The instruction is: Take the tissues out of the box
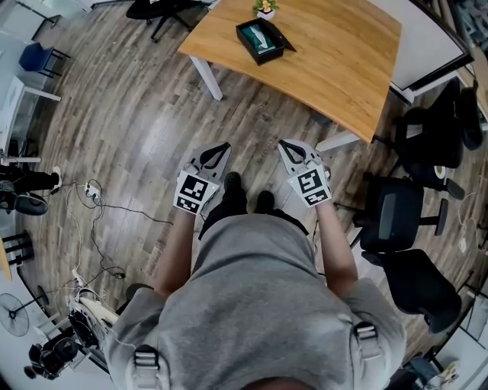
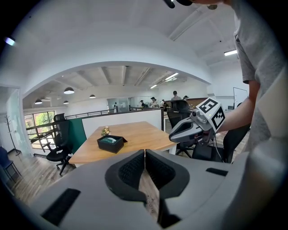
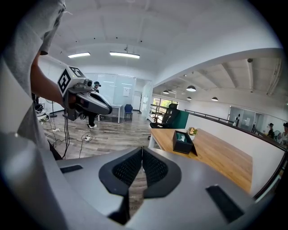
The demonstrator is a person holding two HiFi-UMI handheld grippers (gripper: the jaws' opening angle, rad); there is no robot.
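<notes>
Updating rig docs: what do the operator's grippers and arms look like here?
The left gripper and right gripper have light grey moulded shells with black ribbed pads. Each carries a cube of black-and-white square markers. The person wears a grey short-sleeved T-shirt.

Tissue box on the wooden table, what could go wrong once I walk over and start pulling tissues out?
1. The tissue box sits loose on the table, so a pull might drag or lift it.
2. The little plant stands right beside it and could get knocked.
3. Loose cables lie on the floor to your left, a possible trip.
</notes>
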